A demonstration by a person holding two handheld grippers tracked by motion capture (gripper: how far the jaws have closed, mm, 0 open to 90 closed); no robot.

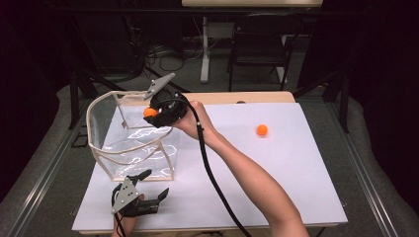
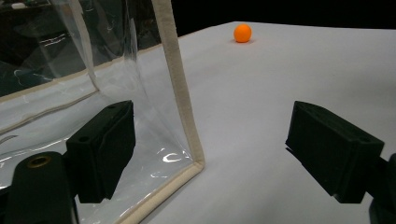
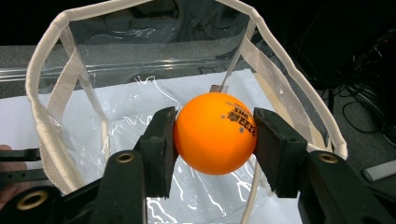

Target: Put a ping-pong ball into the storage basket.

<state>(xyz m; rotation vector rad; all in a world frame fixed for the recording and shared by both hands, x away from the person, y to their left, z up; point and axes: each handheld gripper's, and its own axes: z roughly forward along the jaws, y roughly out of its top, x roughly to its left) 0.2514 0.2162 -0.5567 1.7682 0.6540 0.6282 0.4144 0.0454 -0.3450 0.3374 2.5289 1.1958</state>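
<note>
A clear plastic bag with cream trim stands open on the white table at the left. My right gripper holds an orange ball over the bag's mouth; in the right gripper view the ball is clamped between both jaws above the bag's rim. A second orange ball lies on the table to the right, seen small and far in the left gripper view. My left gripper rests near the front edge, open, next to the bag's front corner, holding nothing.
The white board covers the table, with bare room at the centre and right. A chair and a table leg stand beyond the far edge. Cables trail from both grippers.
</note>
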